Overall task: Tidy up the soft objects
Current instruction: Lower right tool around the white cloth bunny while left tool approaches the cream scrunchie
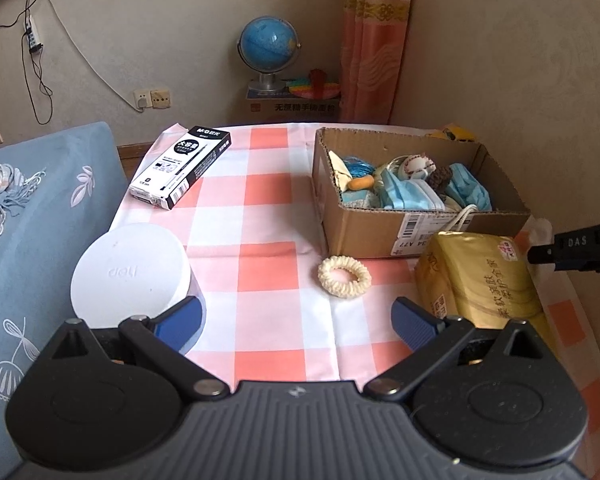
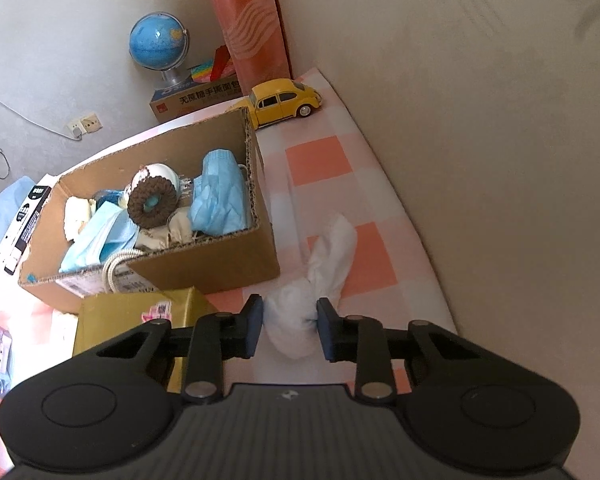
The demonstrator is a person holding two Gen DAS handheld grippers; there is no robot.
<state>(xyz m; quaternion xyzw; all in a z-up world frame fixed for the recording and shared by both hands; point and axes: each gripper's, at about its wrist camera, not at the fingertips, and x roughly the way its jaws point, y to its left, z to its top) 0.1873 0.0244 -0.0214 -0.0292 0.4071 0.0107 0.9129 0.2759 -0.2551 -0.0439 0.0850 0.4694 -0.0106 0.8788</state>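
Only right view, tool (image 2: 290, 330) squeezing tissue (image 2: 320, 280)

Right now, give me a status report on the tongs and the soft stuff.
Right tongs shut on white cloth. Left tongs open, empty. Cream scrunchie still outside cardboard box. Gold tissue pack sits against box front.

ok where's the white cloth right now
In the right wrist view the white cloth lies on the checked tablecloth, pinched by the right gripper, just right of the cardboard box.
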